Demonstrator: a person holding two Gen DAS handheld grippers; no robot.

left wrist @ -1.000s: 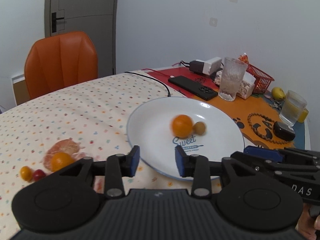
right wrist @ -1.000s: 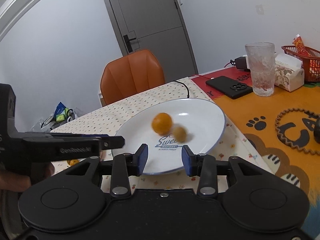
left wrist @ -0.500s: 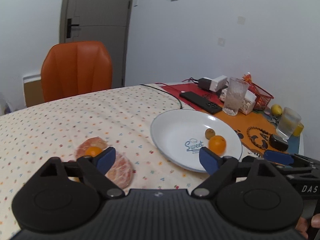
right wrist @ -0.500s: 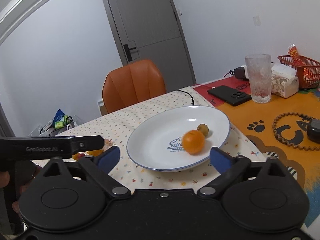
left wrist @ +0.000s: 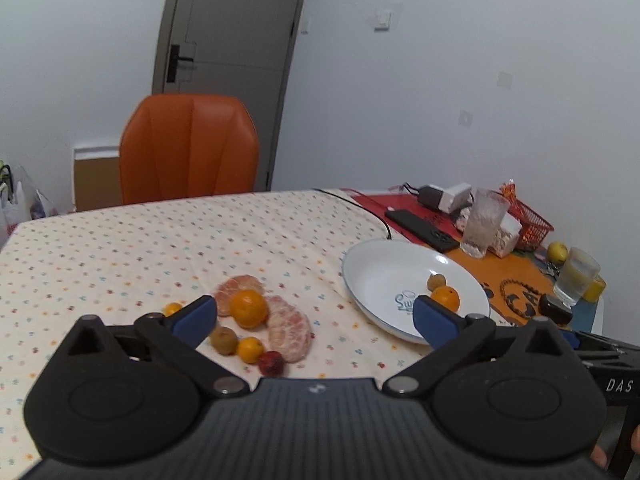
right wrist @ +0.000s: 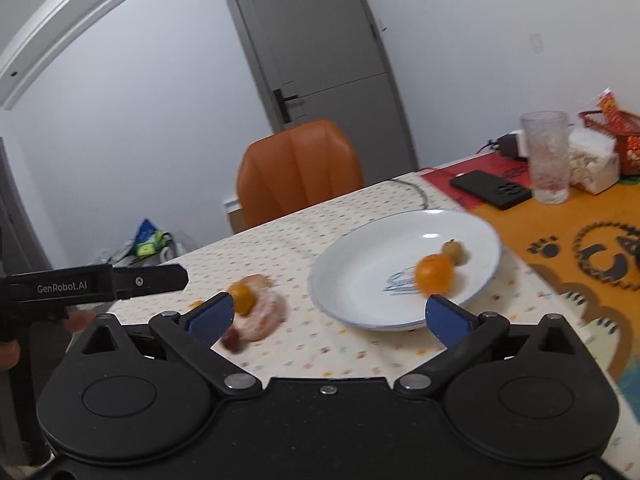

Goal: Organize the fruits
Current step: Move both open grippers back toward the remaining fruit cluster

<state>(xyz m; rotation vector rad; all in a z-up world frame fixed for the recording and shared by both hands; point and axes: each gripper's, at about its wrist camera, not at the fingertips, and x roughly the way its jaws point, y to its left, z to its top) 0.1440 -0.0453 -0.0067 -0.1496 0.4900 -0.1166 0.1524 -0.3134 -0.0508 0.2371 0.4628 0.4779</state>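
Note:
A white plate (left wrist: 360,264) on the dotted tablecloth holds an orange (left wrist: 447,297) and a small brown fruit (left wrist: 436,281). To its left lies a fruit pile: an orange (left wrist: 248,308) on peeled citrus segments (left wrist: 290,328), a brown fruit (left wrist: 224,339), a small orange (left wrist: 250,349) and a red fruit (left wrist: 271,362). My left gripper (left wrist: 316,318) hovers just short of the pile, its jaws opening with nothing between them. My right gripper (right wrist: 330,318) stands open and empty, short of the plate (right wrist: 360,264) with its orange (right wrist: 434,274).
An orange chair (left wrist: 188,148) stands behind the table. At the right are a black phone (left wrist: 424,230), a tall glass (left wrist: 482,224), a red basket (left wrist: 528,220), a lemon (left wrist: 558,251) and a water glass (left wrist: 578,276). A black cable (left wrist: 360,208) crosses the cloth.
Both grippers opened from nearly shut to wide. The orange and brown fruit rolled across the plate to its near right side. The left view swung left and back, bringing the fruit pile in.

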